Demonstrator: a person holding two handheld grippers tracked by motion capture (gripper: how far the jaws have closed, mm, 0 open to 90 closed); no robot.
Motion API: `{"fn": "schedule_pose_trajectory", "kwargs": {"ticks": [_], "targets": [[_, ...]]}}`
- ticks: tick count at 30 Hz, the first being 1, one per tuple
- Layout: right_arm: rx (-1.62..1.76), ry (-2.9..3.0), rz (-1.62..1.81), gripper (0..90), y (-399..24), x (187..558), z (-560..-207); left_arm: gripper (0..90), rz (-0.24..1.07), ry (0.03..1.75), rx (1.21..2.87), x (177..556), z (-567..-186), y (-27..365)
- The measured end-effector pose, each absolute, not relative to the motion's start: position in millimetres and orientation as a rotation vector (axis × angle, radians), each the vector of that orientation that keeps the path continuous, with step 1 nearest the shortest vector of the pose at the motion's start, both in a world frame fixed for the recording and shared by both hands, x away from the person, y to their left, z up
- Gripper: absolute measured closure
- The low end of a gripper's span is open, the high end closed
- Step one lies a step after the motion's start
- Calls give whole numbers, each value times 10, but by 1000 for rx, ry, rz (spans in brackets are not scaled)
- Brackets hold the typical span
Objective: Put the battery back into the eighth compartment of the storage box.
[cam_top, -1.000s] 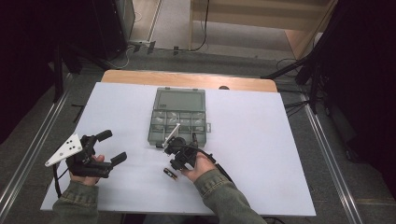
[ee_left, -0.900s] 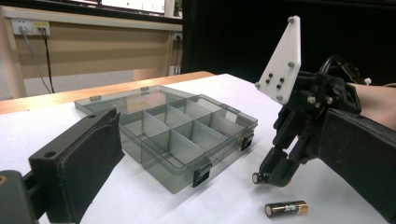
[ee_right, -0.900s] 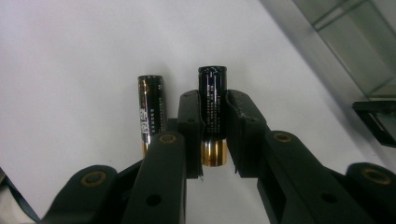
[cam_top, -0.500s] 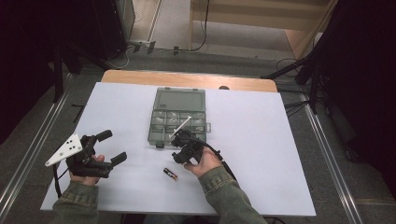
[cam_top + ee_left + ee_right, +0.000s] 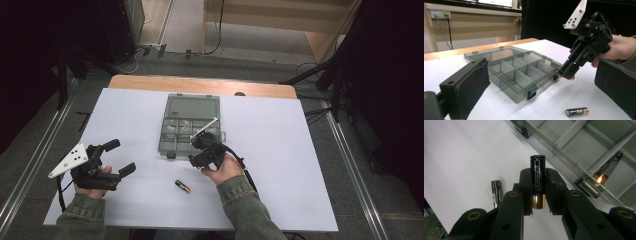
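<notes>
High view: white table point(image 5: 310, 150) with a clear grey compartment box point(image 5: 190, 125) lying open near its middle, lid flat behind the tray. Right gripper point(image 5: 196, 152) held just at the box's near right corner, clamped on a battery, barely visible here between the black jaws. Second battery point(image 5: 182, 187) lying loose on the white surface, near the right hand point(image 5: 222, 167) and apart from the box. Left gripper point(image 5: 122, 157) resting over the table's left side, well apart from the box, jaws spread wide, holding nothing.

Left gripper view: own 2 black jaws standing far apart at the lower corners, empty between them. Compartment box point(image 5: 516, 72) ahead, its dividers plain, latches on the near wall. Right gripper point(image 5: 565, 72) tilted down toward the box's right corner, a gold battery end showing at its tip. Loose battery point(image 5: 577, 111) lying on its side on the table in front.

Right gripper view: held battery point(image 5: 537, 176) gripped tight between the 2 pads, black end forward, gold end back toward the camera. Loose battery point(image 5: 496, 193) on the table to the left. Another battery point(image 5: 606, 168) lying inside a compartment of the box point(image 5: 564, 147) at the right.
</notes>
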State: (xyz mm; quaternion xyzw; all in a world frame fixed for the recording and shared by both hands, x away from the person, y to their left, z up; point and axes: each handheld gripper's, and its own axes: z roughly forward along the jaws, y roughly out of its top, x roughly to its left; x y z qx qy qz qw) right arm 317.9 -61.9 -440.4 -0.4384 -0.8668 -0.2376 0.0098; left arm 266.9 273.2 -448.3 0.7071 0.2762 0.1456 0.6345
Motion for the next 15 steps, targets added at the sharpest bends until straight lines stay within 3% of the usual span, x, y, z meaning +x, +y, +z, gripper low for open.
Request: {"fn": "schedule_pose_trajectory", "kwargs": {"ticks": [15], "targets": [[-1528, -2528, -912, 776, -877, 3319, -4442, 0, 335, 630, 1615, 2667, -4482, 2733]]}}
